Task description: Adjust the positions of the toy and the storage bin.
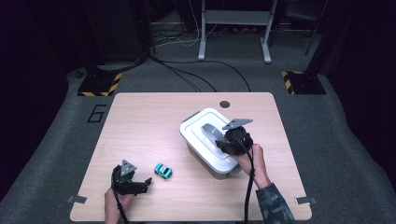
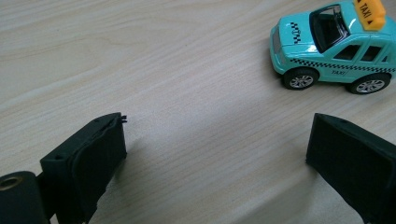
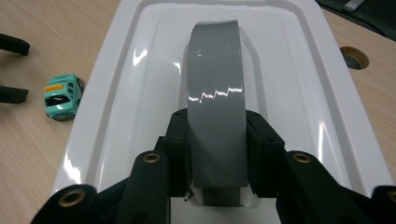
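toy car (image 2: 334,44) | roof sign reads TAXI | door reads TAXI

A lab or recording studio, not a home. Pale wooden surface (image 1: 140,140) with a cable hole (image 1: 224,104), set alone on grey carpet (image 1: 327,135) marked with a taped number 6 (image 1: 96,114). Dark all around, black stands on bases edged in yellow-and-black hazard tape (image 1: 99,85) at both far corners. Loose cables (image 1: 187,74) trailing over the floor toward a grey metal frame (image 1: 233,28) at the back.
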Demonstrator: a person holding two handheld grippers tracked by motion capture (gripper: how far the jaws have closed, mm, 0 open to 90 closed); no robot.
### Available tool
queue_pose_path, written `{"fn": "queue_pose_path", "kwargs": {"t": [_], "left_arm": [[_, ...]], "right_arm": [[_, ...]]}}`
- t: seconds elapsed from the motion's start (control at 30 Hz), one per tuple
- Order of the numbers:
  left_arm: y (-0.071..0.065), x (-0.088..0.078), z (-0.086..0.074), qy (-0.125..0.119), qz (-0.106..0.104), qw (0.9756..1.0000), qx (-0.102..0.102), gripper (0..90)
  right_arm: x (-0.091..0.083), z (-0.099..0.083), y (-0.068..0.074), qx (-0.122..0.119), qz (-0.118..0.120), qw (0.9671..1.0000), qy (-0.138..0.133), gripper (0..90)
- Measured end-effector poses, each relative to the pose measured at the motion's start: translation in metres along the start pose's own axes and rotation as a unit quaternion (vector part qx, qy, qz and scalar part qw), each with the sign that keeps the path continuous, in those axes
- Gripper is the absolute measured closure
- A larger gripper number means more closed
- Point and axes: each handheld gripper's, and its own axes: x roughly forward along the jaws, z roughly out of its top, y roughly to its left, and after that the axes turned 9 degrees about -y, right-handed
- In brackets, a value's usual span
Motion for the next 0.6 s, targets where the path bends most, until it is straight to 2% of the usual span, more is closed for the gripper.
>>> {"fn": "queue_pose_path", "kwargs": {"t": [0.2, 0.6], "left_arm": [[0.000, 0.000, 0.000, -0.001, 0.000, 1.0000, -0.002, 4.4], [0.000, 0.000, 0.000, 0.001, 0.000, 1.0000, -0.001, 4.5]], "right_arm": [[-0.007, -0.006, 0.008, 0.007, -0.005, 0.9999, -0.005, 65.3], [-0.012, -0.010, 0.015, 0.013, -0.002, 0.9999, -0.009, 65.0]]}}
